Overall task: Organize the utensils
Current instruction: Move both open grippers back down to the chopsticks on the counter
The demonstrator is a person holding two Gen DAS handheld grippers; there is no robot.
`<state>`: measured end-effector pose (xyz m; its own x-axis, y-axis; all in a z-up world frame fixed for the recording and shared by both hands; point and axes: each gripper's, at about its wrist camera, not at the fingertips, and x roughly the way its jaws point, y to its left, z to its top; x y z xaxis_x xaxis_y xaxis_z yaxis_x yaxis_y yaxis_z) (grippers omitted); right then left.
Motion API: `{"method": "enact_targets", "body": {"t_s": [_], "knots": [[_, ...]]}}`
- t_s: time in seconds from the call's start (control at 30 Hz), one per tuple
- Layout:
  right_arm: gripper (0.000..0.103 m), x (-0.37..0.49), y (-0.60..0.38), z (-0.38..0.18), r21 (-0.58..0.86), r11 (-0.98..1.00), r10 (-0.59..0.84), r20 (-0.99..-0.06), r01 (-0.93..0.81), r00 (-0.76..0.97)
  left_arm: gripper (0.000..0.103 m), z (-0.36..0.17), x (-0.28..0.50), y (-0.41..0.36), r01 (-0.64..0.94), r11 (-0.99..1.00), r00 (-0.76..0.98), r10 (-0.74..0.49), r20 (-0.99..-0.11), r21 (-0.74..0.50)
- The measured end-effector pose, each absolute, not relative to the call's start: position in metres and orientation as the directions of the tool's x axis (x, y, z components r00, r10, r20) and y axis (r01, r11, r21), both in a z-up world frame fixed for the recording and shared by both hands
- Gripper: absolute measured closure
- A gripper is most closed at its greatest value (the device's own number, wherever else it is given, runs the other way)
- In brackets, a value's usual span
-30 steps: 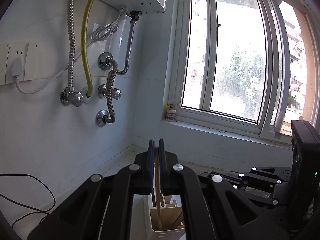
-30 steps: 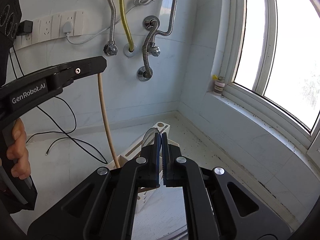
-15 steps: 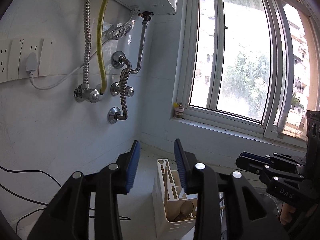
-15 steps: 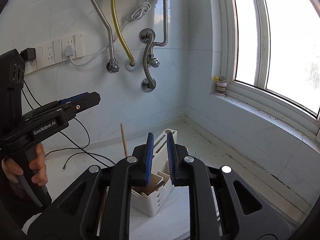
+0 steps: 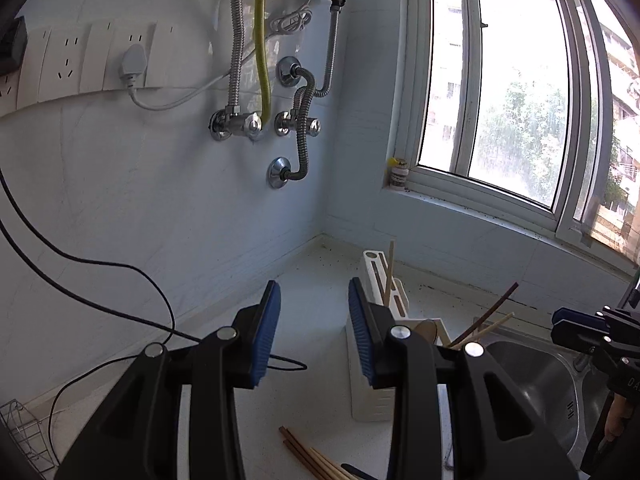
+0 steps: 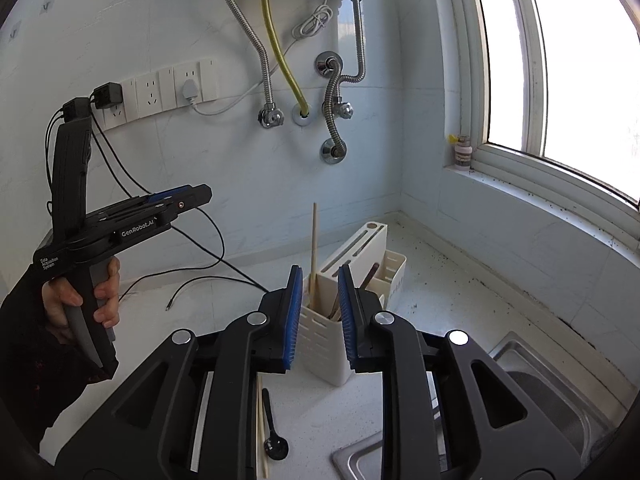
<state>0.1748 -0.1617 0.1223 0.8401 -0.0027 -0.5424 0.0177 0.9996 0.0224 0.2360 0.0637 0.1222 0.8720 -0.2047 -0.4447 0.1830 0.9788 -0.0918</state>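
Observation:
A white utensil holder (image 6: 352, 280) stands on the white counter near the corner; it also shows in the left wrist view (image 5: 378, 320). A pale wooden chopstick (image 6: 314, 248) stands upright in it. My right gripper (image 6: 318, 316) is open and empty, raised just in front of the holder. My left gripper (image 5: 314, 332) is open and empty, left of the holder; it also shows in the right wrist view (image 6: 200, 196). Loose chopsticks (image 5: 312, 458) lie on the counter below. A black spoon (image 6: 274, 432) lies on the counter beside a pale chopstick (image 6: 262, 428).
A steel sink (image 5: 536, 380) lies to the right with chopsticks (image 5: 484, 324) leaning at its rim. Black cables (image 5: 120, 280) trail over the counter at the left. A wire rack (image 5: 24, 436) sits at the far left. Wall pipes (image 6: 336, 108) and a window ledge stand behind.
Both grippers have opened and pulled back from the holder. The chopstick that my left gripper held now stands in the holder. My right gripper let go of its utensil.

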Motion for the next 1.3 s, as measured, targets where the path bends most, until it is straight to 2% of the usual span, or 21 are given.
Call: {"method": "enact_targets", "body": {"t_s": [0.3,0.53,0.8,1.03,1.1,1.3], "knots": [[0.085,0.147,-0.155,0.041,0.148,0.989,0.079,-0.67,0.029,0.738,0.07,0.03,0.258,0.08,0.125,0.986,0.731,-0.166,-0.662,-0.109],[0.085,0.127,-0.139,-0.027,0.214,0.977,0.168,-0.771,0.002,0.614,0.07,-0.029,0.272,0.095,0.054,0.984,0.613,-0.166,-0.773,-0.169],[0.085,0.118,-0.119,-0.074,0.111,0.993,0.119,-0.858,-0.045,0.5,0.073,-0.063,0.283,0.102,0.024,0.98,0.547,-0.179,-0.818,-0.198],[0.085,0.12,-0.116,-0.085,0.101,0.992,0.124,-0.87,-0.074,0.477,0.073,-0.073,0.302,0.095,-0.007,0.973,0.525,-0.192,-0.829,-0.23],[0.085,0.12,-0.115,-0.087,0.096,0.992,0.121,-0.872,-0.077,0.475,0.08,-0.076,0.307,0.094,-0.01,0.975,0.515,-0.186,-0.836,-0.223],[0.086,0.124,-0.117,-0.092,0.109,0.991,0.133,-0.874,-0.079,0.467,0.081,-0.081,0.316,0.092,-0.021,0.976,0.497,-0.177,-0.849,-0.216]]}}
